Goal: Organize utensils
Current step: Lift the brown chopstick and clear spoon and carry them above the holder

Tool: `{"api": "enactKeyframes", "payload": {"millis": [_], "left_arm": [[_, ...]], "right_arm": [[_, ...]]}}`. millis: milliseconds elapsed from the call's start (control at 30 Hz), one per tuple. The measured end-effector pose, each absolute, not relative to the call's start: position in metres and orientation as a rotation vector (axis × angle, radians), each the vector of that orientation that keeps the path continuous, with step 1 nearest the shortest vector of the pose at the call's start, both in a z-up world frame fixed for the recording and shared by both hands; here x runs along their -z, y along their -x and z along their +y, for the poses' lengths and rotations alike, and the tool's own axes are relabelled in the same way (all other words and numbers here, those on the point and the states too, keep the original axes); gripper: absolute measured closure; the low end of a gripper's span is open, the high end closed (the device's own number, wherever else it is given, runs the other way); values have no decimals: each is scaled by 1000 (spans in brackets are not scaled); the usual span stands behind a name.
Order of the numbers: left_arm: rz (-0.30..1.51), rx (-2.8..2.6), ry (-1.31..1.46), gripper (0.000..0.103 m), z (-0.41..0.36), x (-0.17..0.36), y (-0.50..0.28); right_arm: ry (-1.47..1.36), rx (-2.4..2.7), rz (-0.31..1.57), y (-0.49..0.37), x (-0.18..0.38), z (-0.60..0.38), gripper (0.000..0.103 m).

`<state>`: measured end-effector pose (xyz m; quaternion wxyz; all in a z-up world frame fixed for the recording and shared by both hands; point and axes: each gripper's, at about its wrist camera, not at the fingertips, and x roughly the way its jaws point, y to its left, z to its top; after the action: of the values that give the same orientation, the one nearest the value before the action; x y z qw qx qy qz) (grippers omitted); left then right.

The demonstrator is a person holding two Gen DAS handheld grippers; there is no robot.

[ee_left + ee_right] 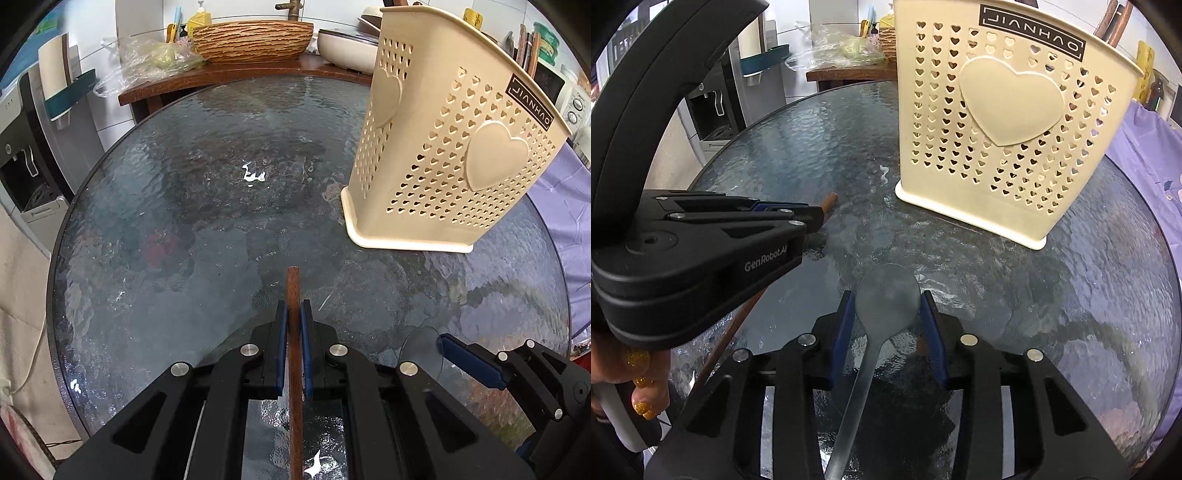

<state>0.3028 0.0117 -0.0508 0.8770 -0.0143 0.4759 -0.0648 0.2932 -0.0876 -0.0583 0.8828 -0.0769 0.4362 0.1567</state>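
Left wrist view: your left gripper point(294, 310) sits at the bottom centre, angled down, its blue pads pinching a wooden stick point(294, 354) that runs up between them. Your right gripper point(888, 306), low in the right wrist view, stands partly spread around a translucent spoon point(886, 299); whether the pads touch its bowl is unclear. Bare glass table point(207, 229) opens beyond toward the upper left. The cream utensil holder point(443, 155) stands upright at upper right, near the table's rim.
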Motion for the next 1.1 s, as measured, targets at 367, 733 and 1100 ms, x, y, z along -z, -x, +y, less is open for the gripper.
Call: {"api": "enactKeyframes", "payload": {"millis": [367, 733, 1100], "left_arm": [[1003, 130, 50, 96, 10, 50, -304], [963, 158, 65, 96, 5, 32, -299], [877, 199, 65, 96, -1, -4, -281]], "right_arm": [[75, -363, 889, -287, 49, -112, 66], [16, -400, 815, -272, 23, -134, 66], [-26, -432, 747, -249, -9, -158, 66]]}}
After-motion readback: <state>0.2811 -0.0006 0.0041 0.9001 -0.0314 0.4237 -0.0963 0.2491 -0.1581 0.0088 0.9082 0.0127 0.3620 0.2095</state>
